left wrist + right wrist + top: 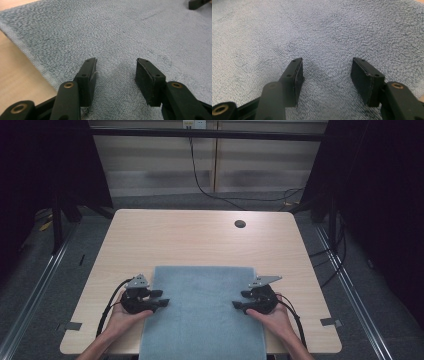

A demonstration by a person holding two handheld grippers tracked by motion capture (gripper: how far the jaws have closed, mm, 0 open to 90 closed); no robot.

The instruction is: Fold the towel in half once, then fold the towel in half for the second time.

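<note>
A blue-grey towel [202, 310] lies flat on the light wooden table [200, 237], and its near end hangs over the front edge. My left gripper [161, 298] sits over the towel's left edge with its jaws pointing right. In the left gripper view, the left gripper [116, 61] stands open just above the towel [120, 32], with nothing between the pads. My right gripper [240, 300] is over the towel's right edge and points left. In the right gripper view, the right gripper [327, 60] is open above the towel [317, 30], and only bare cloth lies between its jaws.
A round cable hole [240, 224] sits at the table's far right. Bare wood [17, 75] borders the towel's left edge. The other gripper's jaw tip [197, 3] shows far across the towel. Dark floor, metal rails and cables surround the table.
</note>
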